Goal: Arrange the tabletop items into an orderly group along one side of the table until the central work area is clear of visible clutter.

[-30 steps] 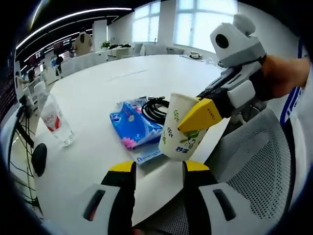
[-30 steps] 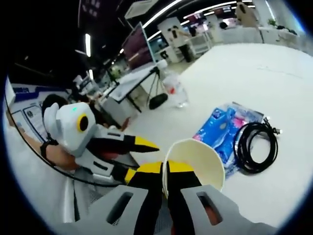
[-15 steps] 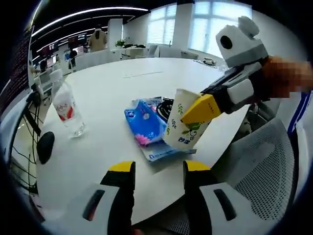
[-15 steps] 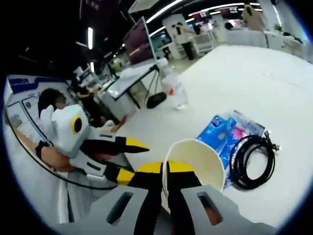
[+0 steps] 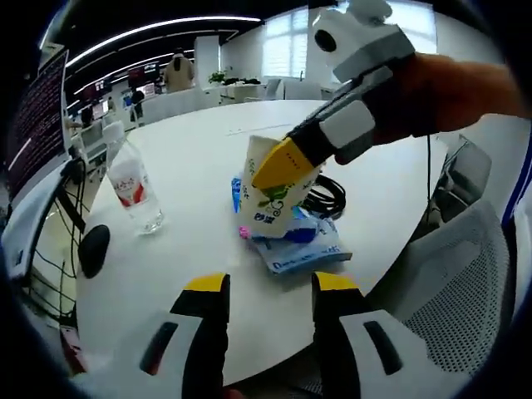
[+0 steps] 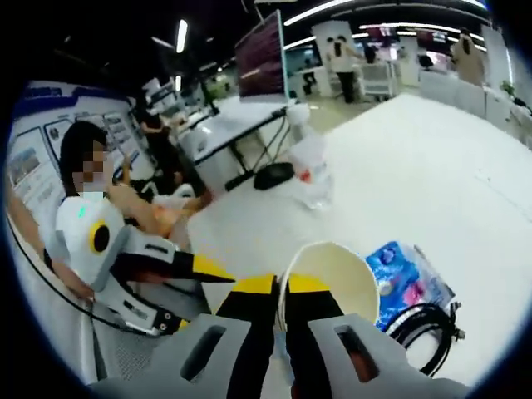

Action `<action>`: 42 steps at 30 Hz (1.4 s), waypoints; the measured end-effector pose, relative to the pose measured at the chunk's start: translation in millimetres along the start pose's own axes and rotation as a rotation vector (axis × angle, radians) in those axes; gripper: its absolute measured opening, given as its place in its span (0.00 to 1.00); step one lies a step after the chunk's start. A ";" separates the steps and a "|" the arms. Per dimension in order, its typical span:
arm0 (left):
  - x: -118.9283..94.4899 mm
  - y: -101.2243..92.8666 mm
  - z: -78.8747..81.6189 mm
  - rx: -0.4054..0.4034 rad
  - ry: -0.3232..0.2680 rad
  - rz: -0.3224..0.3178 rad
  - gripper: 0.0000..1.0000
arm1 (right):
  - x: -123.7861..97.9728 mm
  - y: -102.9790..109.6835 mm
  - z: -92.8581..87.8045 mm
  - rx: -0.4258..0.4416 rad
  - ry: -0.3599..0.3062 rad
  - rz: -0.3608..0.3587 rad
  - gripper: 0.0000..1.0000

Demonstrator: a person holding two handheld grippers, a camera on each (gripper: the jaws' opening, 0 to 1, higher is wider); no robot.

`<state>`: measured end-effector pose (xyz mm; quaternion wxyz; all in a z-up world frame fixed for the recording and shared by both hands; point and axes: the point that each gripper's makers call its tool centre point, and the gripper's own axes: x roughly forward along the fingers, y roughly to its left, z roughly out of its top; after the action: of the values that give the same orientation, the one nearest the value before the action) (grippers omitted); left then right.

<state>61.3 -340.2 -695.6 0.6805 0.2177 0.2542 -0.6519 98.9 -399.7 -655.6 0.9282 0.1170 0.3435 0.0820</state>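
My right gripper (image 6: 279, 291) has its jaws clamped on the cup (image 5: 273, 198) rim, carrying it above the tissue pack (image 5: 303, 245) near the table (image 5: 199, 274) edge. My left gripper (image 5: 268, 287) waits, jaws apart. Next move, as I judge it: set the cup down upright beside the cable (image 5: 326, 193).

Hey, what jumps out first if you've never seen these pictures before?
The paper cup, pinched at its rim by the right gripper, hangs tilted over the blue tissue pack near the white table's edge. Beside the pack lies a coiled black cable; farther off stands a clear water bottle.
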 end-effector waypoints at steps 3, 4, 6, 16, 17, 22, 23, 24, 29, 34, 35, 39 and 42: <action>-0.7 3.1 0.4 0.004 -0.002 0.016 0.38 | 6.0 -3.4 8.6 -0.022 0.005 0.005 0.00; -0.7 3.2 0.6 0.003 -0.003 0.017 0.38 | 9.0 -5.8 13.2 -0.034 0.007 0.004 0.00; -0.9 3.1 0.7 -0.002 -0.004 0.018 0.38 | 14.9 -10.4 20.0 -0.048 0.009 0.002 0.00; -1.8 6.5 1.6 -0.023 -0.012 0.023 0.38 | 52.3 -31.2 29.8 -0.177 0.103 -0.028 0.00; -1.7 7.0 1.7 -0.026 -0.012 0.023 0.38 | 57.0 -32.8 29.7 -0.188 0.114 -0.028 0.00; -2.4 9.5 1.8 -0.041 -0.017 0.028 0.38 | 71.7 -38.4 26.8 -0.259 0.165 -0.025 0.00; -2.6 10.3 1.7 -0.046 -0.018 0.030 0.38 | 74.7 -39.8 26.6 -0.266 0.172 -0.026 0.00; -2.8 11.0 1.7 -0.049 -0.018 0.033 0.38 | 76.9 -41.2 26.1 -0.275 0.179 -0.027 0.00; -4.2 15.1 2.5 -0.069 -0.029 0.046 0.37 | 89.1 -48.1 27.4 -0.275 0.201 -0.025 0.00; -4.0 15.7 2.7 -0.072 -0.031 0.048 0.37 | 98.6 -50.9 31.9 -0.304 0.216 -0.024 0.00; -4.1 15.9 2.7 -0.073 -0.032 0.049 0.37 | 100.8 -52.2 32.4 -0.311 0.222 -0.025 0.00; -4.8 18.5 2.7 -0.088 -0.035 0.057 0.37 | 107.8 -58.0 33.8 -0.335 0.239 -0.033 0.00; -5.3 20.0 2.7 -0.097 -0.038 0.062 0.37 | 113.2 -61.1 34.8 -0.333 0.245 -0.035 0.00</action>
<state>81.4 -336.7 -691.0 0.7149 0.1797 0.2658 -0.6213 211.1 -437.5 -716.7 0.8874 -0.0548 0.4375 0.1349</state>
